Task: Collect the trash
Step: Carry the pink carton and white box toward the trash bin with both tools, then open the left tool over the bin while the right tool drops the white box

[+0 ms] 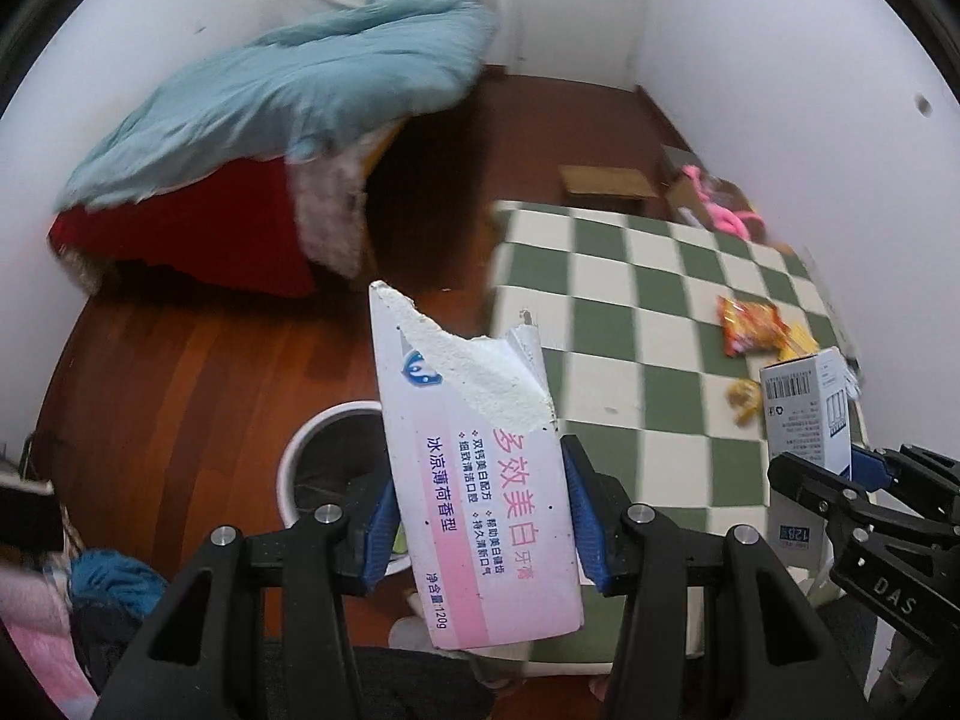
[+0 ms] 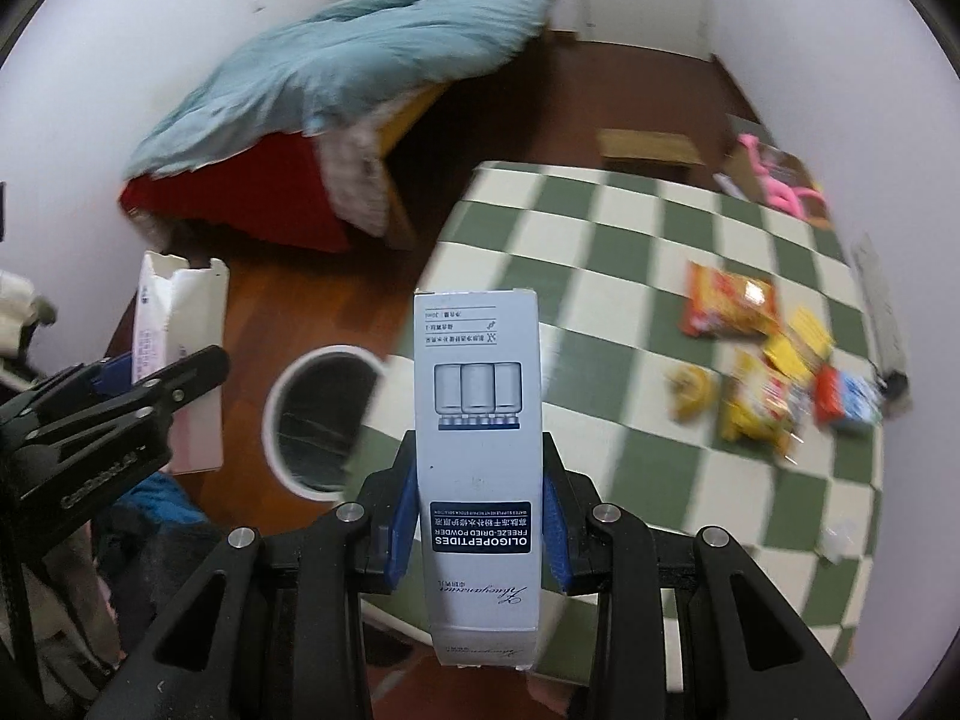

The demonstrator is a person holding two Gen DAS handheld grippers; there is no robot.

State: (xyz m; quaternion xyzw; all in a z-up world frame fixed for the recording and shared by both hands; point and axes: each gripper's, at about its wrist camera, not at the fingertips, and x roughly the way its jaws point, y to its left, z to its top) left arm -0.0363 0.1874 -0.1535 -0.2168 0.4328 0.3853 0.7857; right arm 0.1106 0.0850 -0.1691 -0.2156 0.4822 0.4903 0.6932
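Observation:
My left gripper [image 1: 480, 510] is shut on a torn white-and-pink toothpaste box [image 1: 480, 480], held upright above the floor beside the table edge. My right gripper [image 2: 480, 516] is shut on a pale blue skincare box [image 2: 477, 420] with a dark label. Each box shows in the other view too: the blue box [image 1: 807, 414] at right, the toothpaste box [image 2: 180, 360] at left. A round white-rimmed bin [image 1: 327, 462] with a dark liner stands on the floor below both grippers, also in the right wrist view [image 2: 318, 420]. Snack wrappers [image 2: 756, 360] lie on the checkered table.
The table has a green-and-white checkered cloth [image 2: 630, 276]. A bed with a blue quilt [image 1: 288, 90] stands at the back left. Cardboard boxes [image 1: 606, 180] and a pink toy [image 1: 726, 210] sit on the wooden floor behind the table. Clothes [image 1: 108, 588] lie at lower left.

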